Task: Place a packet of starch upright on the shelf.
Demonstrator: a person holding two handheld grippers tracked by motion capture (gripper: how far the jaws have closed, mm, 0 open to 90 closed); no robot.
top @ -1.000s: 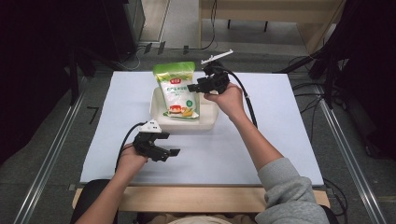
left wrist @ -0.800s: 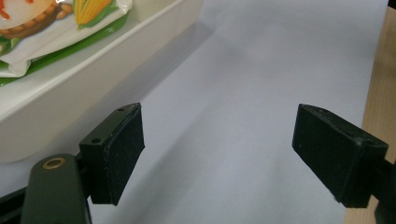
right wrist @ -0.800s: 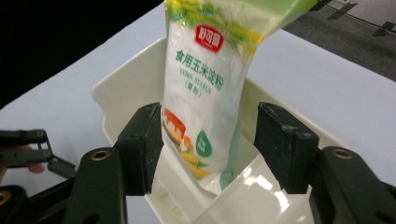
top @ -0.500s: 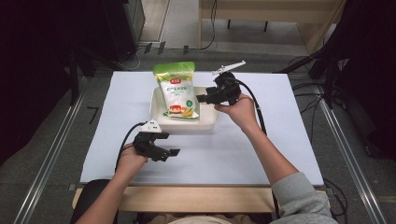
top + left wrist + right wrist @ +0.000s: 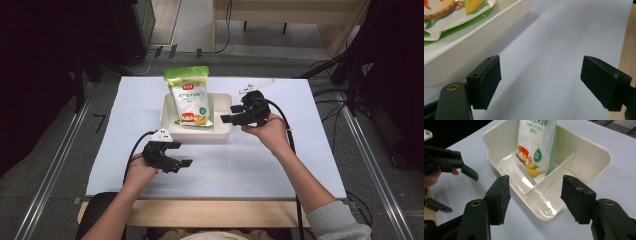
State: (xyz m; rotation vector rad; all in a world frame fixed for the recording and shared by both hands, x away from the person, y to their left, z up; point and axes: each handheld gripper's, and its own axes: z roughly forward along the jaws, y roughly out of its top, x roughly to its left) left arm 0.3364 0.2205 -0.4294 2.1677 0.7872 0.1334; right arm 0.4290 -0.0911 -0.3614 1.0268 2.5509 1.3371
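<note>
A green-and-white corn starch pouch (image 5: 189, 97) leans upright in the larger compartment of a cream tray (image 5: 222, 131) at the middle of the white mat. My right gripper (image 5: 226, 113) hovers just off the tray's right side, open and holding nothing. In the right gripper view its jaws (image 5: 535, 197) frame the tray's near corner (image 5: 596, 152), the divider (image 5: 554, 173) and the pouch (image 5: 535, 145). My left gripper (image 5: 181, 154) rests in front of the tray, open, with bare mat between its jaws (image 5: 540, 80). The tray wall (image 5: 474, 42) runs along its left.
A white mat (image 5: 300, 150) covers the table, with a wooden front edge (image 5: 210, 212) near the person. The tray's smaller compartment (image 5: 546, 200) holds nothing. Dark cables and metal rails (image 5: 370, 150) lie beyond the table's sides.
My right gripper has drawn back from the pouch's right edge, moving right and toward the person, off the tray. The left gripper and the pouch have stayed where they were.
</note>
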